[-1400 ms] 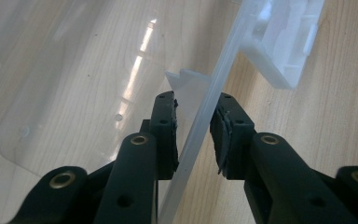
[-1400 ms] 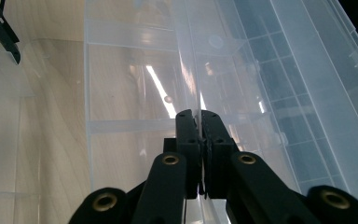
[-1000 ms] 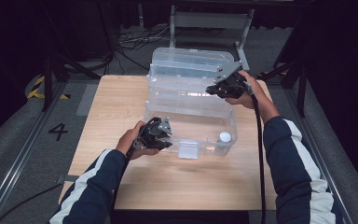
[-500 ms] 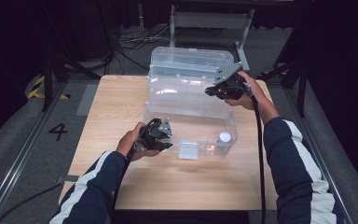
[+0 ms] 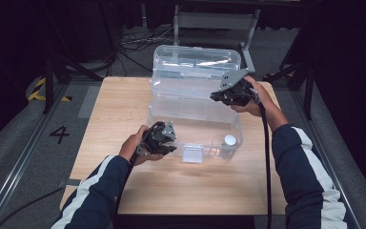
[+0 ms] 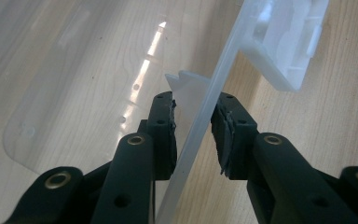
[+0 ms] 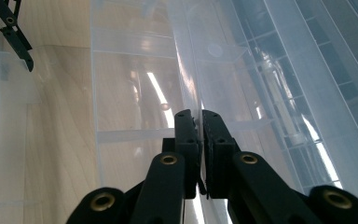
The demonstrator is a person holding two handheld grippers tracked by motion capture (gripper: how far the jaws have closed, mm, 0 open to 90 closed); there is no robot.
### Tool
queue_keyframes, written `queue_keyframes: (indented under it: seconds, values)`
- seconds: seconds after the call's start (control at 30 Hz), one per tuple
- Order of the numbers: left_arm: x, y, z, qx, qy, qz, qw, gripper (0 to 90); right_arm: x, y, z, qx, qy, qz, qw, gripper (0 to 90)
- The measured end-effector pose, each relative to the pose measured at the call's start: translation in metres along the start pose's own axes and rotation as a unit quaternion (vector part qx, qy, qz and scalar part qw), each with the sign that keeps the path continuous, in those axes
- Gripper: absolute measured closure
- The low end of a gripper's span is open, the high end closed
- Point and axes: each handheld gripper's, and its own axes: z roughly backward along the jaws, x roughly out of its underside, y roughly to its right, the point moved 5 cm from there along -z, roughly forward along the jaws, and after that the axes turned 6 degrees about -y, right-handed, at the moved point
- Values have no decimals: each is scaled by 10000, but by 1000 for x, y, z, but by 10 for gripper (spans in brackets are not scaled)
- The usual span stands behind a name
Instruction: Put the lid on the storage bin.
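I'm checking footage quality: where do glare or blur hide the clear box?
High view: soft, the clear box pale with a glare streak on its lid. Left gripper view: box rim sharp, bright streaks behind. Right gripper view: reflections muddle the walls.

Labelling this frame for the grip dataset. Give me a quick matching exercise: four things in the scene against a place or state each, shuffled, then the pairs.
Things:
1. left gripper
2. right gripper
3. clear plastic storage box
4. small white round cap

Places or states:
A. inside the box, near its front right corner
B. jaws pinched on the box's far rim
C. jaws astride the box's near wall, a gap at each pad
D. stands on the light wooden table, lid swung open

Pairs: 1-C, 2-B, 3-D, 4-A
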Motion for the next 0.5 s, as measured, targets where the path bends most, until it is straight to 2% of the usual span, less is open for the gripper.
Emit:
queue_keyframes:
  seconds: [0.2,0.5]
  values:
    - [0,0,0,-12,10,-8,10000,696,2,-4,2,-48,78,-26,10000,866]
    - [0,0,0,-38,18,-22,10000,691,2,-9,4,34,83,-45,9999,855]
